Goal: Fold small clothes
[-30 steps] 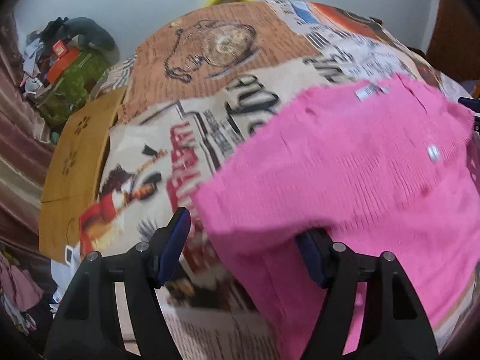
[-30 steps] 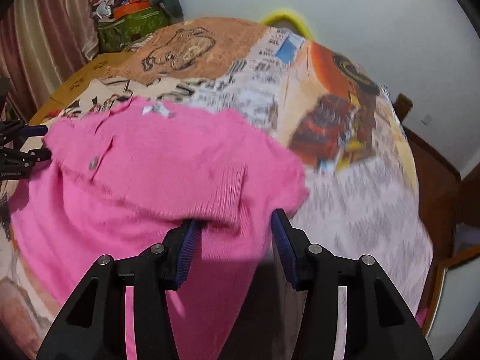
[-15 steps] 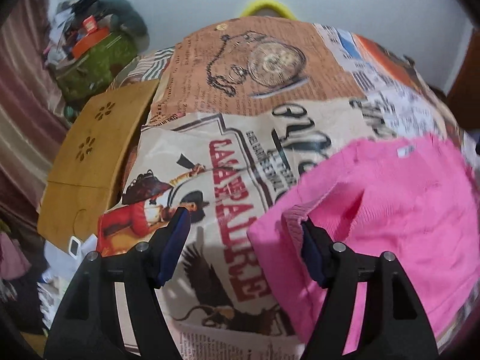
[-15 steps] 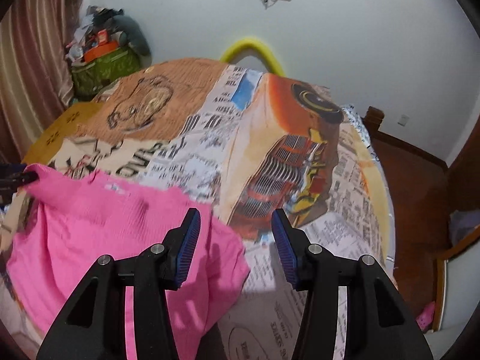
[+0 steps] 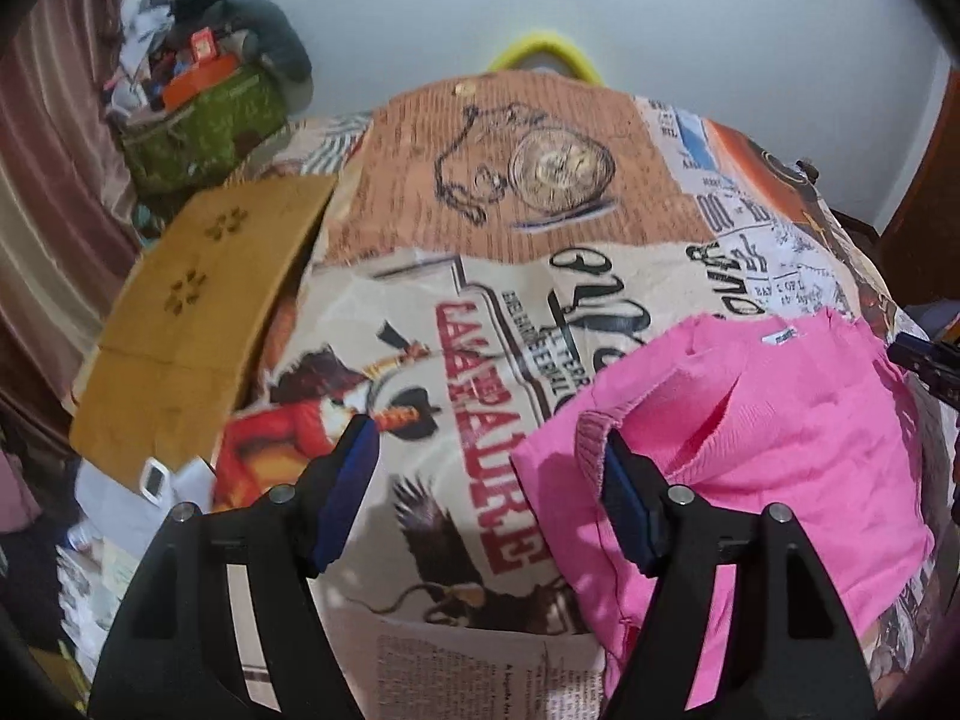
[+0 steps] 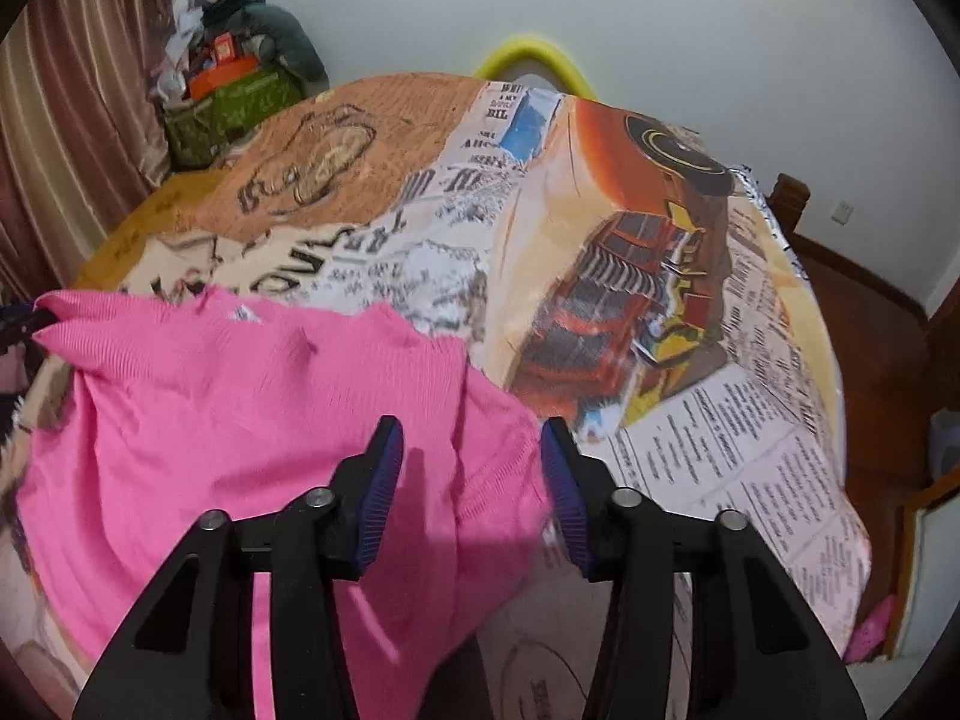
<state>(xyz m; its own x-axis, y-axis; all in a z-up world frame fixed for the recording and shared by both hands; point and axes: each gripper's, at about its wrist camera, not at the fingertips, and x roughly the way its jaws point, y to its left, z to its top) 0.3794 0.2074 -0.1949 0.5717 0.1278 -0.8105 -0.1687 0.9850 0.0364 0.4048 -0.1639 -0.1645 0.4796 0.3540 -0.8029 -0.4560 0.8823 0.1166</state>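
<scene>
Brown card [image 5: 198, 312] far left, on the edge of the bed. Then the left gripper [image 5: 489, 483], jaws wide open, holding nothing, with the printed bed cover [image 5: 480, 240] under the gap. Ribbed cuff of the pink sweater [image 5: 780, 438] touching the right-hand finger. Sweater lying flat on the cover, white tag at the far edge. Next, the right gripper [image 6: 471, 480], jaws wide open too, gripping nothing, over the sweater's [image 6: 240, 396] right edge. Red truck picture [image 6: 630, 300] further right.
</scene>
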